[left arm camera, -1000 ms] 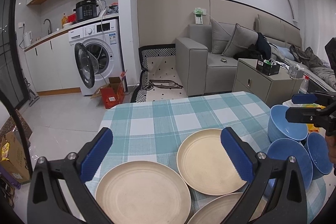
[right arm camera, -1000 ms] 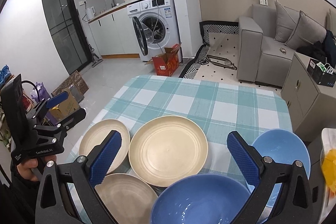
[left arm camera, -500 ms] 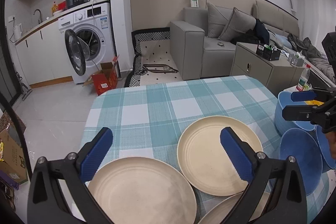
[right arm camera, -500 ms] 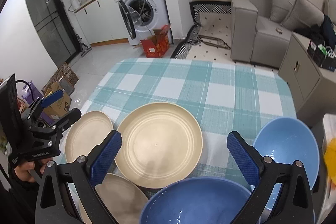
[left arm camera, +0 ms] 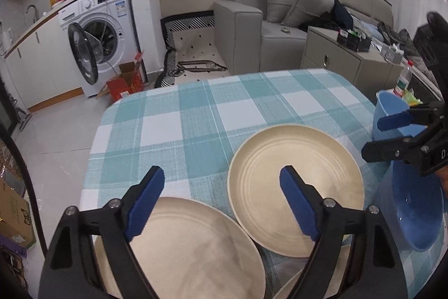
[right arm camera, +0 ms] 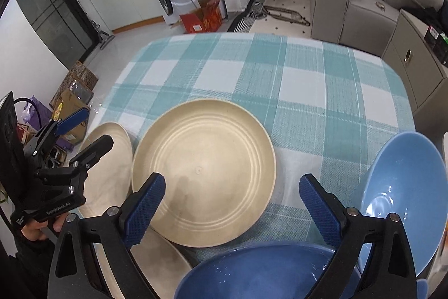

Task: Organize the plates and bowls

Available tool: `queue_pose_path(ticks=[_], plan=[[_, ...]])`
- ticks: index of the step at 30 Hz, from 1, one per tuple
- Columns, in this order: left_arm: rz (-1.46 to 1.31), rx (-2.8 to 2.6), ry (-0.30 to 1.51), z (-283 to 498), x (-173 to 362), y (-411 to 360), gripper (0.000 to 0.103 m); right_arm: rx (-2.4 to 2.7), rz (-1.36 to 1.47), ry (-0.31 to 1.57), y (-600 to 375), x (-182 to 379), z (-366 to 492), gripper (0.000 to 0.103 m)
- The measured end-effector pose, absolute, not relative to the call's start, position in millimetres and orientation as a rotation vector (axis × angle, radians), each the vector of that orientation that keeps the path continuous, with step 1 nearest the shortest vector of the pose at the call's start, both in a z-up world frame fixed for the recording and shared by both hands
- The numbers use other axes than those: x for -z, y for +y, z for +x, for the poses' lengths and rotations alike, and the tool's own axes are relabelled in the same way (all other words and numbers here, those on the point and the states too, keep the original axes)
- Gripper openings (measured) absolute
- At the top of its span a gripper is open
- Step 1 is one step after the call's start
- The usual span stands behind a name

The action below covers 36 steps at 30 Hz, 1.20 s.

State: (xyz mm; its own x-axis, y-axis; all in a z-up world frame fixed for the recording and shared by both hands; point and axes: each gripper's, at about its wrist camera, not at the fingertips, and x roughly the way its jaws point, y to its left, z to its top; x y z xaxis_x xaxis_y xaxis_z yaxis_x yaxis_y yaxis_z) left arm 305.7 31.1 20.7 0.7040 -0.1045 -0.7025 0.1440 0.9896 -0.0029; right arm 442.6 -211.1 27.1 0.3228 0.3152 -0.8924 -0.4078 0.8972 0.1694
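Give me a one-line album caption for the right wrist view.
Open right gripper above a ridged beige plate and blue bowls on a checked tablecloth.

Far half of teal-and-white checked tablecloth (right arm camera: 252, 69) bare: free passage there. Near edge crowded: three round cream plates (right arm camera: 204, 170) close together, overlapping at rims. Glossy blue bowls (right arm camera: 403, 195) block right side. Grey bedside cabinet (left arm camera: 344, 60) stands just beyond table's right edge.
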Motion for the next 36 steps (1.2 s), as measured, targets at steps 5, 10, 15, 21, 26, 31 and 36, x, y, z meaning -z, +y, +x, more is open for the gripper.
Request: queue_pose_path(ticks=[5,10,15,21,26,31,36], plan=[[0.093,0.163,0.836,312,-3,22,0.083,-0.477,-0.087,1.216,-210,-9,451,0.095],[0.075,0.169,0.872,321,6,23,0.083,-0.452,-0.110,1.255,-210,1,455,0.083],[0.073,0.175,0.892,326,10,22,0.083,-0.434,-0.108,1.343,-211,16,460,0.082],[0.066,0.177,0.923,332,17,23,0.083,-0.434,-0.061,1.389,-214,25,467,0.082],[0.062,0.182,0.957,337,26,23,0.083,-0.468,-0.030,1.436,-208,33,469,0.082],[0.087,0.191,0.984,340,33,19,0.068,-0.465,-0.053,1.433,-201,33,468,0.080],[0.063,0.222,1.012,344,35,18,0.055,-0.458,-0.052,1.434,-201,32,469,0.076]])
